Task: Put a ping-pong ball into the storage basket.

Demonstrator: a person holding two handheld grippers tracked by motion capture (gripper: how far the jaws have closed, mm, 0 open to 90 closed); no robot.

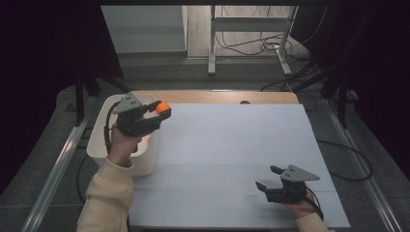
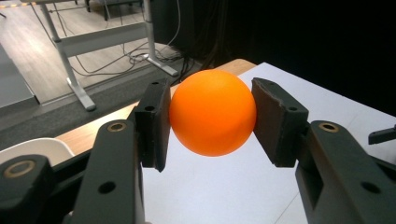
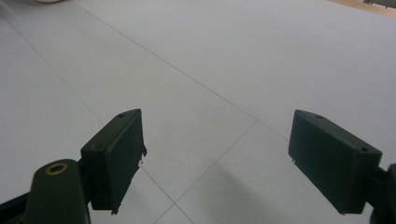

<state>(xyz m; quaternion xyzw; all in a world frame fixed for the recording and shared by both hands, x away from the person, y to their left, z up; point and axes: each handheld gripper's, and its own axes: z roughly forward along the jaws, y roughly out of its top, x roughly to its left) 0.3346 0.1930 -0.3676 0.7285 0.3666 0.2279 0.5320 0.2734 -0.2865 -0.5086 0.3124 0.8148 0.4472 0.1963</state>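
Orange ball (image 2: 213, 112) clamped in left gripper (image 1: 161, 110) — held apparently above white bin (image 1: 98, 133); right gripper (image 1: 269, 178) spread apart, empty, over table (image 1: 232, 145).

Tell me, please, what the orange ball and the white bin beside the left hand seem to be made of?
The orange ball, clamped by the left gripper, looks like smooth matte plastic: even colour, soft sheen, no seam visible. The white bin seems moulded plastic, given its rounded corners and uniform, dull rim, though the material stays uncertain.

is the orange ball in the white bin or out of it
Out. The left gripper holds the orange ball between its jaws, raised beside the white bin, over the table edge.
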